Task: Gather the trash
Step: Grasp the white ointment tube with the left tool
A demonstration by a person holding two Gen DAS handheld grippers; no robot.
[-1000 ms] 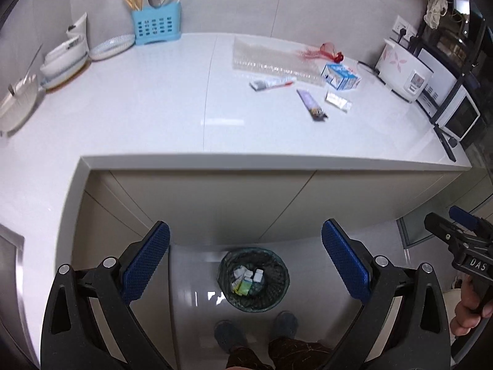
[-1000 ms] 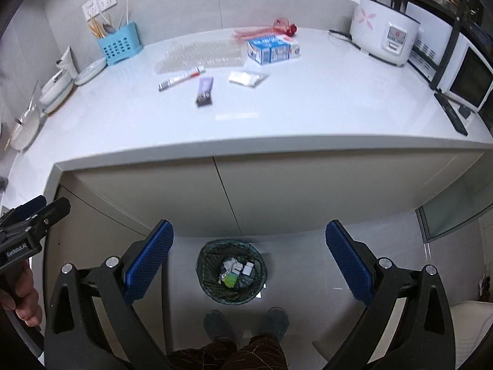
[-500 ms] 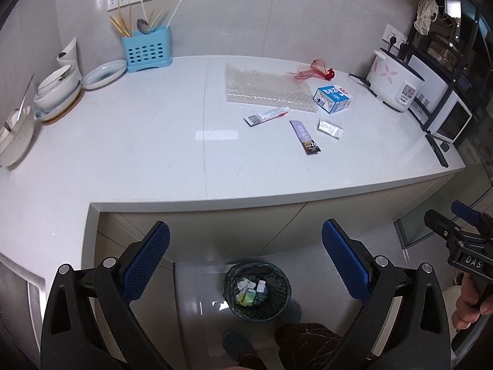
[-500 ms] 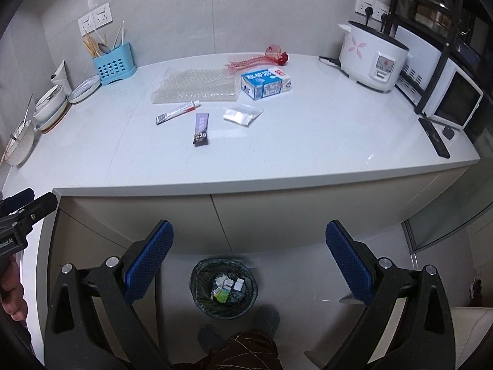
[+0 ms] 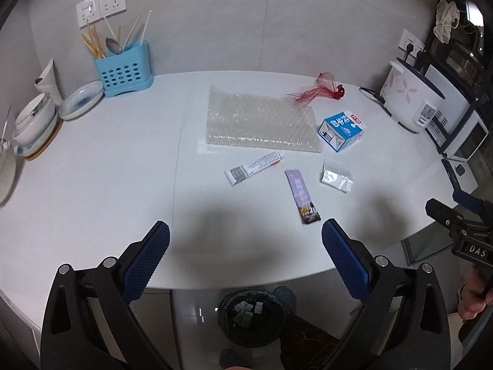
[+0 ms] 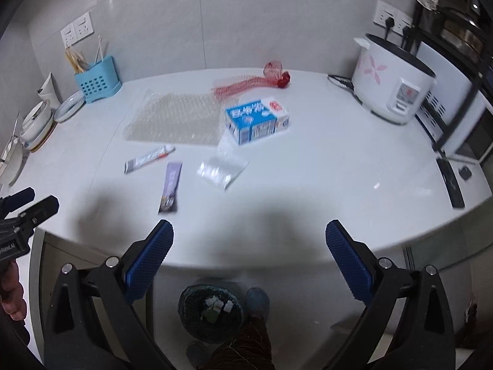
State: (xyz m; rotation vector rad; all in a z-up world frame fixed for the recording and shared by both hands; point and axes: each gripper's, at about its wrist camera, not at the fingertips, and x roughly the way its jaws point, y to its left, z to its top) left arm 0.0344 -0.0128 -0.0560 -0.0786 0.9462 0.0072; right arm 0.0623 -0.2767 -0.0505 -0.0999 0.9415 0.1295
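Note:
Trash lies on the white counter (image 5: 92, 185): a bubble-wrap sheet (image 5: 262, 123), a red net bag (image 5: 311, 92), a blue milk carton (image 5: 343, 131), a white tube (image 5: 254, 168), a purple sachet (image 5: 302, 195) and a clear plastic bag (image 5: 336, 178). A mesh bin (image 5: 251, 317) with scraps stands on the floor below the counter edge. My left gripper (image 5: 245, 259) is open and empty above the counter's front edge. My right gripper (image 6: 248, 262) is open and empty, to its right. The same carton (image 6: 257, 120) and sachet (image 6: 171, 188) show in the right wrist view.
A blue utensil holder (image 5: 124, 71), stacked bowls and plates (image 5: 37, 123) stand at the back left. A rice cooker (image 6: 394, 92) and a microwave on a rack (image 6: 462, 129) stand at the right. A remote (image 6: 451, 185) lies near the right edge.
Both grippers have risen from over the bin and moved forward over the counter's front edge. The trash items now look nearer. Both stayed open.

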